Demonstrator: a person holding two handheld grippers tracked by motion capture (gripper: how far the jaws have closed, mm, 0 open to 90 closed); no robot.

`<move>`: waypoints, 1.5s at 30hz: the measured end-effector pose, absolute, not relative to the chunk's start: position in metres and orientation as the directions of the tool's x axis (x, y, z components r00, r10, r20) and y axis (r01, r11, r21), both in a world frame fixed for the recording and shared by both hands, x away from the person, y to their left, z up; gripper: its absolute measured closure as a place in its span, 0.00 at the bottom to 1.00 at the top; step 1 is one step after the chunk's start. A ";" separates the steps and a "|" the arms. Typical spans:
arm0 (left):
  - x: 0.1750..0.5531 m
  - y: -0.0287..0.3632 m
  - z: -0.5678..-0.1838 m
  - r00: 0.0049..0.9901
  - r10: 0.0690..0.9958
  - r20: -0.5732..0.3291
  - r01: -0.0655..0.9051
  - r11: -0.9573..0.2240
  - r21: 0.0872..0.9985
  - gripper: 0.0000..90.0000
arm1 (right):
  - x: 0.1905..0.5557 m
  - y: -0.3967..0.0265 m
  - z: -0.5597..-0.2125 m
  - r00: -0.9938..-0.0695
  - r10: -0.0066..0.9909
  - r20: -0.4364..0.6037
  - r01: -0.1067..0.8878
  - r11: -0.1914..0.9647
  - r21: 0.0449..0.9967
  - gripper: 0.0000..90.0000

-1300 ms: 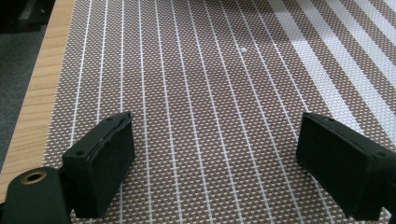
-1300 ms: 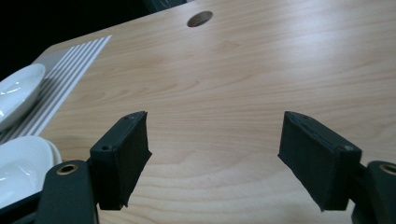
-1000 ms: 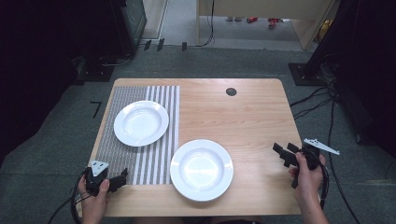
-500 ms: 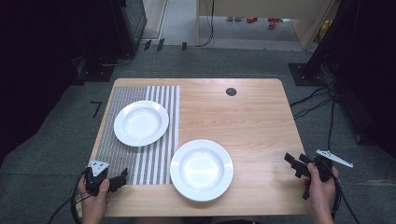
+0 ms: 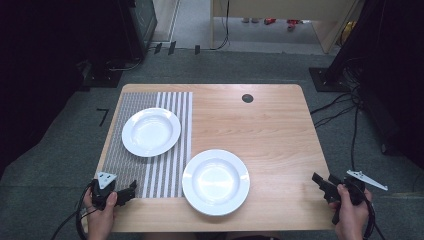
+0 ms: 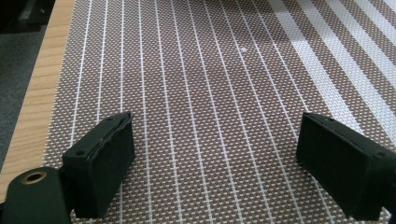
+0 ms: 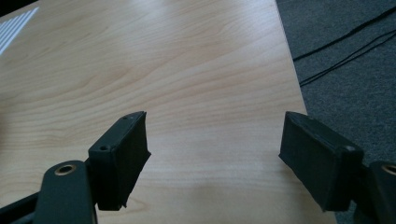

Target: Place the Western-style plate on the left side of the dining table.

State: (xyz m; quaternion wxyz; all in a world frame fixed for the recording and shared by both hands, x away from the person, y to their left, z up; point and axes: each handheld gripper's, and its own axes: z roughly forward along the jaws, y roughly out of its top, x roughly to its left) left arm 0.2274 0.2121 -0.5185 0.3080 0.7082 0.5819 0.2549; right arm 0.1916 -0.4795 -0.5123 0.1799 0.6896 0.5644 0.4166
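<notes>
Two white plates rest on the wooden table (image 5: 270, 130). One plate (image 5: 151, 132) lies on the striped placemat (image 5: 167, 175) at the left; the other plate (image 5: 216, 181) sits near the front edge, overlapping the mat's right border. My left gripper (image 5: 131, 190) is held at the front left corner over the mat, open, with only the woven mat (image 6: 210, 93) between its jaws. My right gripper (image 5: 322, 183) hangs at the table's front right edge, open with nothing between its jaws, above bare wood (image 7: 187, 70).
A small dark round hole (image 5: 247, 98) sits near the table's far edge. Black cables (image 5: 340, 107) trail on the grey carpet to the right. Dark equipment stands along the left and right sides of the room.
My right gripper has drawn back toward the front right corner of the table, away from the near plate. The left gripper and both plates have stayed where they were.
</notes>
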 end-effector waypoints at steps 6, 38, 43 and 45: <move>0.227 0.212 -0.518 0.193 0.981 0.003 0.667 -0.133 0.733 0.13 | 0.182 -0.479 -0.513 0.011 0.941 0.339 0.634 -0.269 0.726 0.25; 0.227 0.212 -0.518 0.193 0.981 0.003 0.667 -0.133 0.733 0.13 | 0.172 -0.441 -0.528 -0.045 0.999 0.030 0.660 0.008 0.751 0.17; 0.227 0.212 -0.518 0.193 0.981 0.003 0.667 -0.133 0.733 0.13 | 0.167 -0.442 -0.530 -0.058 0.998 0.033 0.640 0.012 0.768 0.17; 0.227 0.212 -0.518 0.193 0.981 0.002 0.667 -0.133 0.733 0.13 | 0.167 -0.442 -0.530 -0.057 0.998 0.033 0.640 0.011 0.768 0.17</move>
